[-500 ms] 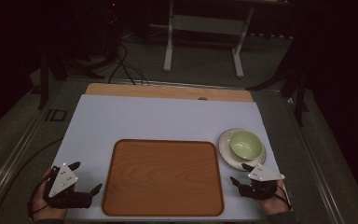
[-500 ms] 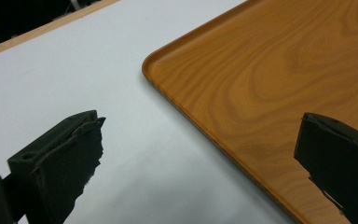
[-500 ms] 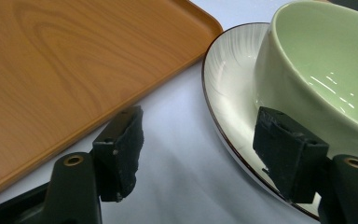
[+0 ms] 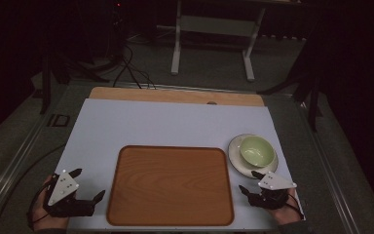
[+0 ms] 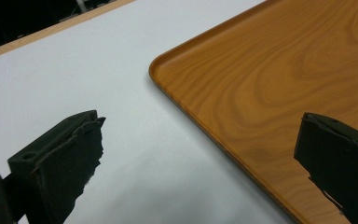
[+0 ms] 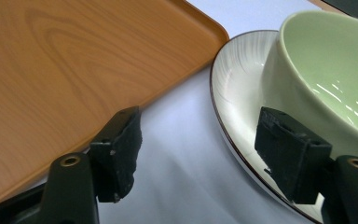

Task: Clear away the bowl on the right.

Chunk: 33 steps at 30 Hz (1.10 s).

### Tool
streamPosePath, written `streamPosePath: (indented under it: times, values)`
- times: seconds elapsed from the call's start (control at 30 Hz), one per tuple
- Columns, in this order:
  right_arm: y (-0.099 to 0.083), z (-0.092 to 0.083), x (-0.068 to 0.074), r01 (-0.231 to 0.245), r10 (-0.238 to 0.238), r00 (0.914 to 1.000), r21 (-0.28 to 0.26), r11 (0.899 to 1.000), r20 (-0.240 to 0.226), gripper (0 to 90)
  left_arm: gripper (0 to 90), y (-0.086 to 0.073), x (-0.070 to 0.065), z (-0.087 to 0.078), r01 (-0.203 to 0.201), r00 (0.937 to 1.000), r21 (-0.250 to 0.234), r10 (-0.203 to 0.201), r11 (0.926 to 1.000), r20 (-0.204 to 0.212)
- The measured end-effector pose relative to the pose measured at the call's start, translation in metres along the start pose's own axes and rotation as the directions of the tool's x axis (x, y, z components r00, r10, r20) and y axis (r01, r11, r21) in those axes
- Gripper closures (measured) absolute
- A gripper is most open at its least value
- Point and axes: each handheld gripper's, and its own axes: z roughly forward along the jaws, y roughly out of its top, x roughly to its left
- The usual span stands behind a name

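Right gripper view: the right gripper (image 6: 198, 154) gapes wide, empty, one jaw over the plate (image 6: 237, 88) bearing the green bowl (image 6: 326, 70).

My surface (image 4: 175, 122) is pale and brightly lit, with a strip of bare wood (image 4: 175, 95) along its far edge. Beyond it the room is dim: grey floor (image 4: 209, 58), a white-legged stand (image 4: 212, 48), black cables (image 4: 129, 68) trailing at left.
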Motion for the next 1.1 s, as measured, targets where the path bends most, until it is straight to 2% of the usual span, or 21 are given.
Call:
streamPosePath:
  times: [0.4, 0.77, 1.1]
  values:
    - [0.013, -0.003, 0.001, 0.023, -0.023, 0.9995, -0.016, 1.0, -0.021, 28.3, 0.8, -0.001, 0.003, -0.001, 0.026, 0.9995, -0.002, -0.026, 0.9997, -0.017]
    - [0.027, -0.005, -0.003, 0.036, -0.037, 0.999, -0.045, 0.998, -0.025, 29.7, 0.8, -0.002, 0.003, -0.001, 0.025, 0.9995, 0.002, -0.025, 0.9997, -0.018]
    - [0.037, -0.002, -0.01, 0.058, -0.059, 0.9979, -0.051, 0.997, -0.025, 33.4, 1.1, -0.001, 0.003, -0.001, 0.022, 0.9997, -0.003, -0.022, 0.9998, -0.013]
